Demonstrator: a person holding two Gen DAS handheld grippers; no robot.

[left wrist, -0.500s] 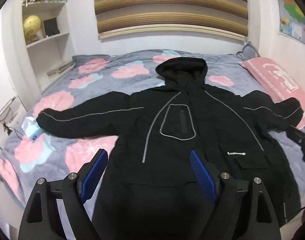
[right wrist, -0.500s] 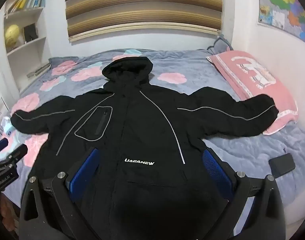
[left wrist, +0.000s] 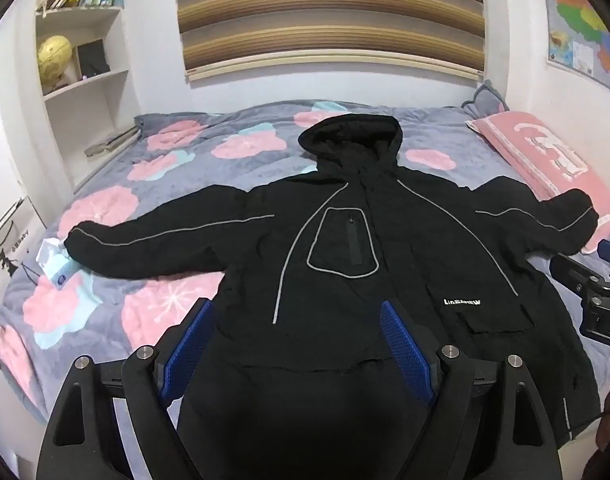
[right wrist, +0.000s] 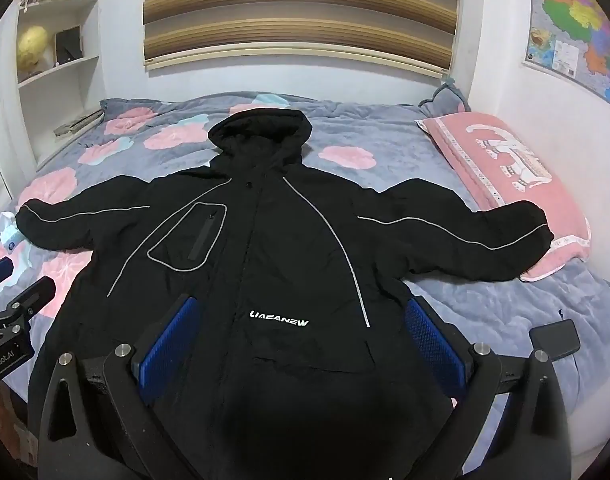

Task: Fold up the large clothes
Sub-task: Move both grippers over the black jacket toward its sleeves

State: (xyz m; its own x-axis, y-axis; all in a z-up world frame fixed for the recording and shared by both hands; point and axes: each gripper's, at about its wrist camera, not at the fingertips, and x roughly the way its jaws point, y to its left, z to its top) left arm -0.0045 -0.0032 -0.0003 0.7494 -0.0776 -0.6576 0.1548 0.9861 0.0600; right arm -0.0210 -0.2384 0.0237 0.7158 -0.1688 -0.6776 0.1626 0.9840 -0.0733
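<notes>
The jaws of the left gripper (left wrist: 297,332) and right gripper (right wrist: 301,332) are spread wide, nothing held between them. Beyond them, toward twelve o'clock, a black hooded jacket (right wrist: 273,248) is laid flat, front up, on a grey floral bedspread (left wrist: 177,168), sleeves stretched toward nine and three o'clock. The three o'clock cuff is rested on a pink pillow (right wrist: 501,156). Striped blinds (right wrist: 297,12) are seen farthest.

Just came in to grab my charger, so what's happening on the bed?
Someone holding a gripper in each hand is about to fold a black hooded jacket. It lies spread face up on the flowered bedspread, sleeves stretched out to both sides, one cuff resting on the pink pillow. The left gripper and right gripper hang open above the jacket's lower part, gripping nothing. No fold made yet.
</notes>
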